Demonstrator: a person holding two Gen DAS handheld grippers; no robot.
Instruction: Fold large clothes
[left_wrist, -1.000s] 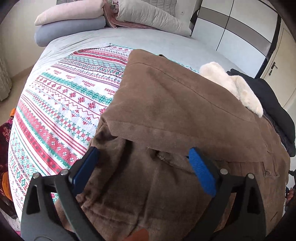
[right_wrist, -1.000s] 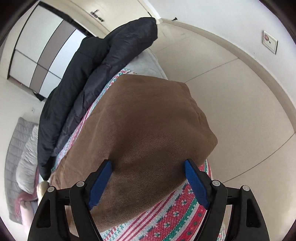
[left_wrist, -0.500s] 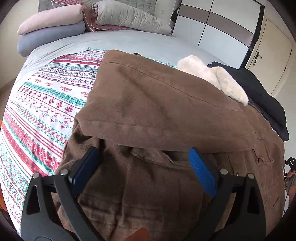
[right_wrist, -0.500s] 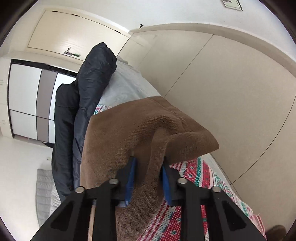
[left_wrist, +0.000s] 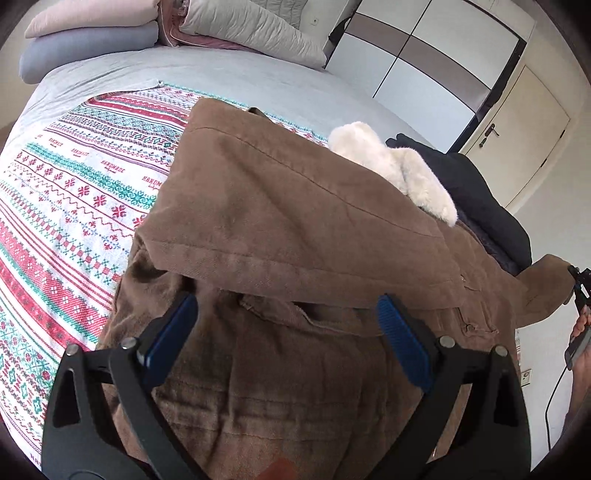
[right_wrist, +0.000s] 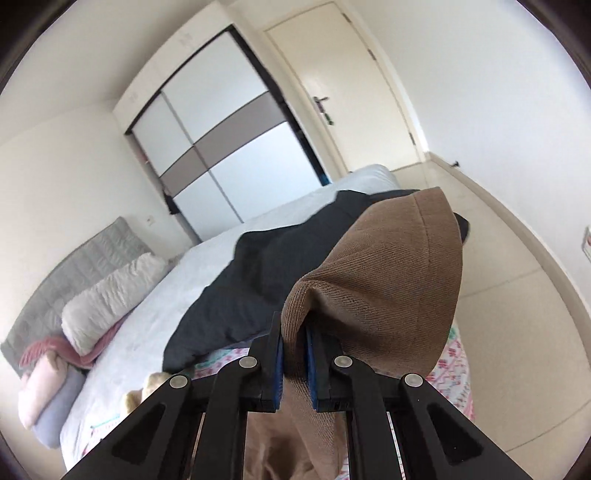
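Note:
A brown coat (left_wrist: 295, 206) with a cream fleece collar (left_wrist: 395, 166) lies on the patterned blanket (left_wrist: 74, 192), one sleeve folded across its body. My left gripper (left_wrist: 284, 314) hovers open just above the coat's lower part, with nothing between its blue pads. My right gripper (right_wrist: 293, 332) has its jaws closing tight on the end of the coat's other sleeve (right_wrist: 399, 273), and the pads press the cloth. That sleeve is lifted off the bed. In the left wrist view the right gripper (left_wrist: 580, 288) shows at the far right edge, holding the sleeve end (left_wrist: 546, 280).
A black jacket (left_wrist: 476, 195) lies beside the coat on the bed's right side, seen too as the black jacket (right_wrist: 280, 266). Pillows and folded quilts (left_wrist: 110, 22) sit at the headboard. A sliding wardrobe (right_wrist: 221, 147) and a door (right_wrist: 351, 85) stand beyond the bed.
My right gripper shut on the brown sleeve end and rose with it, rolling as it went. My left gripper stayed open over the coat and only tilted a little.

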